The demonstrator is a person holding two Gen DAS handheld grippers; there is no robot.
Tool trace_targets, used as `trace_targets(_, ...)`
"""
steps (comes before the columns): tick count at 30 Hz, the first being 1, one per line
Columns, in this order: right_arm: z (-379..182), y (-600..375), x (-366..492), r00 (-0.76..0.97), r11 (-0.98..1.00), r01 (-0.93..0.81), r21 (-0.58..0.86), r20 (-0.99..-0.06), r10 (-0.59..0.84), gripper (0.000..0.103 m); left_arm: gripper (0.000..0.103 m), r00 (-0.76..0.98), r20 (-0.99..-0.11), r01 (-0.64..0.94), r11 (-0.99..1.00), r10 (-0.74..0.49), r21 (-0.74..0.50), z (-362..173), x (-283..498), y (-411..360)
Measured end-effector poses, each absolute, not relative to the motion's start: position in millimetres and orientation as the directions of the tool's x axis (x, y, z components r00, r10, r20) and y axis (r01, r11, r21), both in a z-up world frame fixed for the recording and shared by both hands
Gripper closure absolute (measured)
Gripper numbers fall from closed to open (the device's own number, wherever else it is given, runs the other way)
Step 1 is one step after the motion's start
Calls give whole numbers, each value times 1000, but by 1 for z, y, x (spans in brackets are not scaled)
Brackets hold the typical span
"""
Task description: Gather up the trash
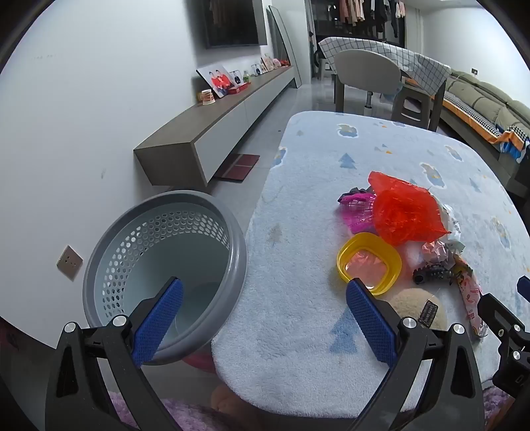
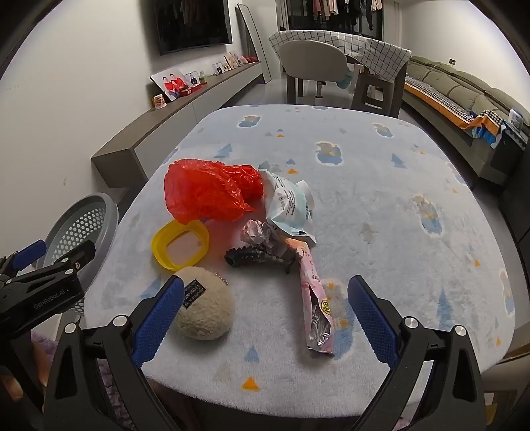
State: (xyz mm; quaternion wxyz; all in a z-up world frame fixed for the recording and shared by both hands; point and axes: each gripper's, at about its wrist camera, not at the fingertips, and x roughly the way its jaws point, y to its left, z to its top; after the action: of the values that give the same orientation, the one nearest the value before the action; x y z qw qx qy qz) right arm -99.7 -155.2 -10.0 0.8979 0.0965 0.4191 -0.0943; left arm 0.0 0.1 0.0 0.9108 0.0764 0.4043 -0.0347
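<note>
Basically, going left to right: grey basket [image 1: 165,265] sits lower left of the left wrist view, w/ the left gripper [image 1: 265,318] spread wide, nothing held. Trash pile centre-right: red bag [image 2: 208,192], yellow ring [image 2: 180,243], crumpled wrappers [image 2: 291,205], pink sachet [image 2: 314,305]. Right gripper [image 2: 265,315] also released, empty. Risk: beige plush [image 2: 203,305] touches its left finger, so it could get grabbed instead of trash.

Living room, white walls, grey tiled floor.
Floating TV cabinet [image 1: 212,132] under wall TV [image 2: 192,23]; sofa [image 2: 463,96] opposite; checked-cloth table [image 1: 391,59] behind.
</note>
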Motion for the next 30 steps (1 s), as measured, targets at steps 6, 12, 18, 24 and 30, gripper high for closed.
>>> trace_targets(6,-10,-155,-99,631,964,250,92,-771,-90,8,6,673,-739,124,986,-1,112,1,-1,0)
trace_targets(12,-8,-155,-100,633,964,250,93,-769,-90,8,6,671,-741,119,987,-2,105,1,0,0)
trace_targets(18,-9,-154,-100,634,964,251,91,-768,-92,8,6,671,-742,119,987,-3,104,3,-1,0)
trace_targets(24,-7,-154,-100,635,964,252,89,-767,-94,8,6,671,-741,118,987,-1,105,2,0,0)
trace_targets(30,-7,-154,-100,635,964,252,90,-766,-94,8,6,671,-741,121,987,-4,105,1,0,0)
